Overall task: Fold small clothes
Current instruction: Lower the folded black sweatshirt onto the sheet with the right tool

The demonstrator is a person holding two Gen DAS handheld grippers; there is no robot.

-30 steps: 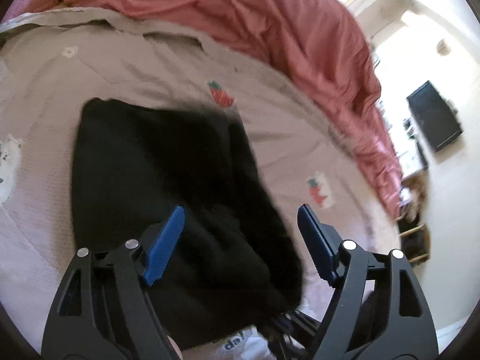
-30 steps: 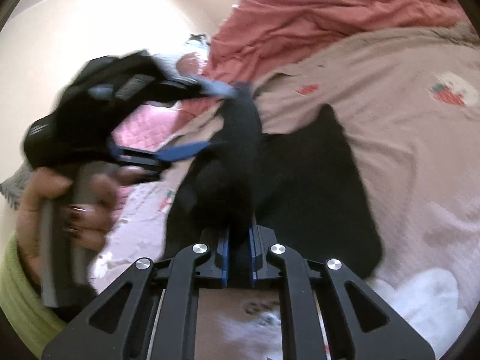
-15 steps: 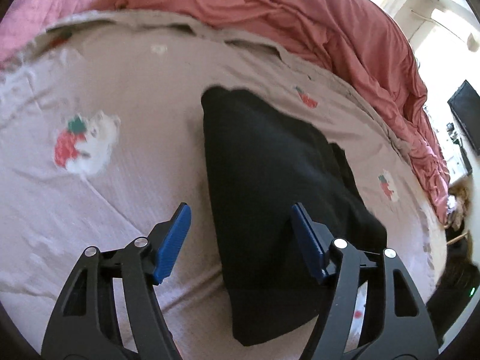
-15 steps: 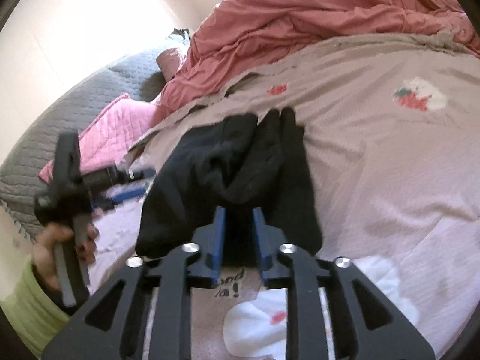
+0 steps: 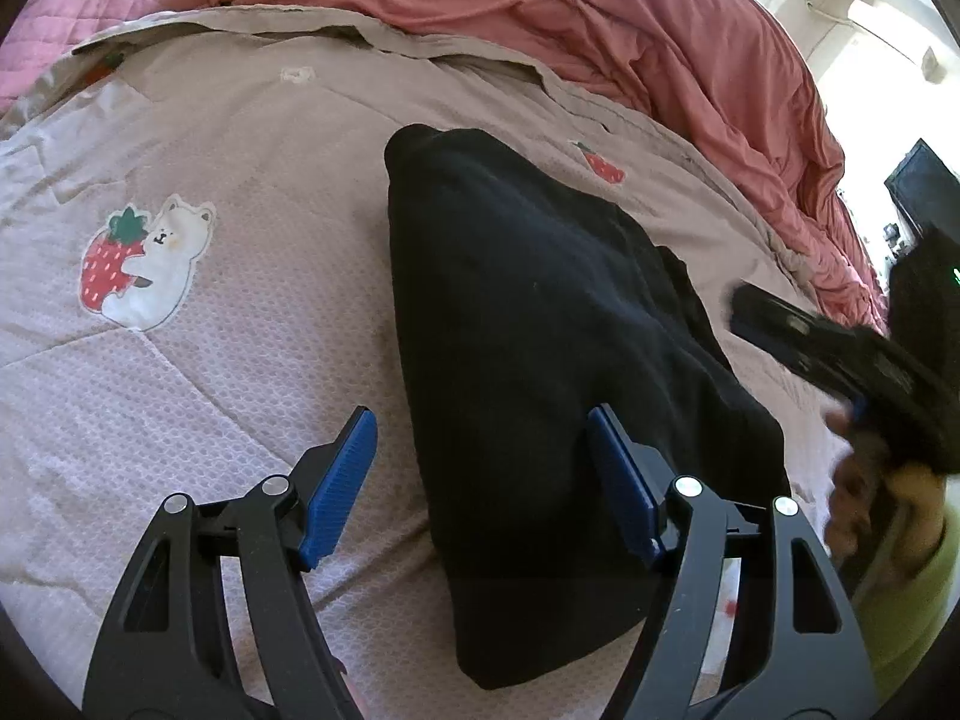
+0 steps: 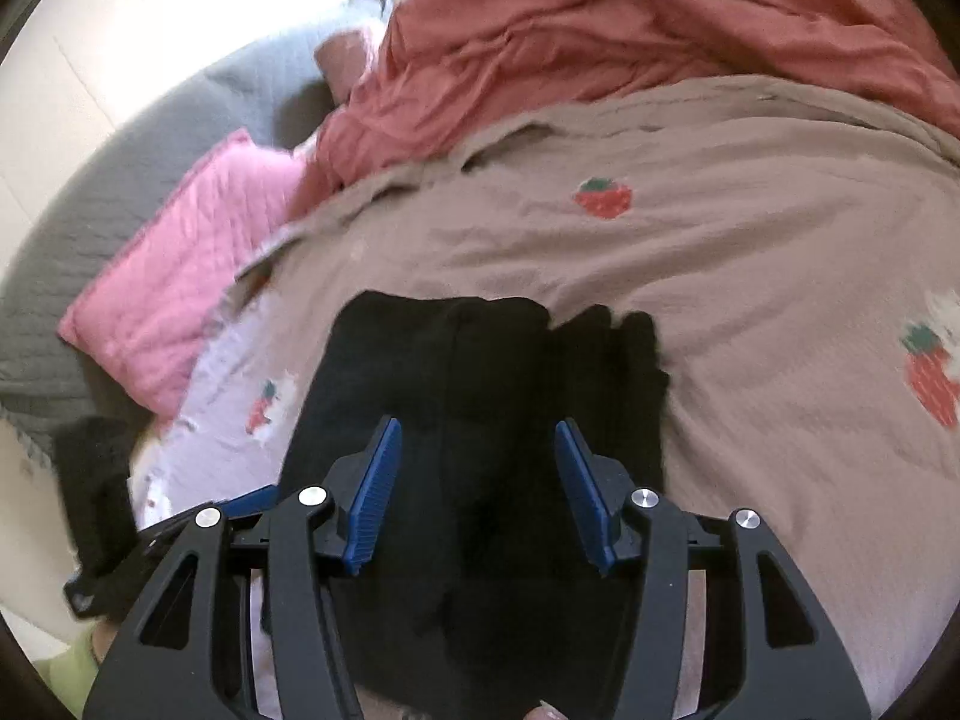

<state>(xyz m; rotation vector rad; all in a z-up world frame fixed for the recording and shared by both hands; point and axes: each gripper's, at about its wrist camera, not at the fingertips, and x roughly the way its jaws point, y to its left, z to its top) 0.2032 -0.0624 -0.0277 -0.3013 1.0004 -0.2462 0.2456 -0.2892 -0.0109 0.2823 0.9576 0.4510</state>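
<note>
Since a second ago the right gripper (image 6: 477,492) has let go of the black garment (image 5: 540,372) it was pinching, and its jaws are opening, with the cloth lying below them and touching neither blue pad. The left gripper (image 5: 480,480) has swung across so that the garment's left edge now lies beneath the gap between its jaws, which are spread and opening slightly, with no pad pressing the cloth. The garment is folded into a long dark bundle on the beige strawberry-print blanket (image 5: 252,312), a looser layer showing along its right side. To the garment's left on the blanket is a bear-and-strawberry patch (image 5: 144,264); beyond its far end a small strawberry patch (image 5: 603,165) and then the rumpled coral duvet (image 5: 600,30). In the right wrist view a pink quilted pillow (image 6: 180,276) lies left of the garment, against a grey quilted cover (image 6: 90,192).
</note>
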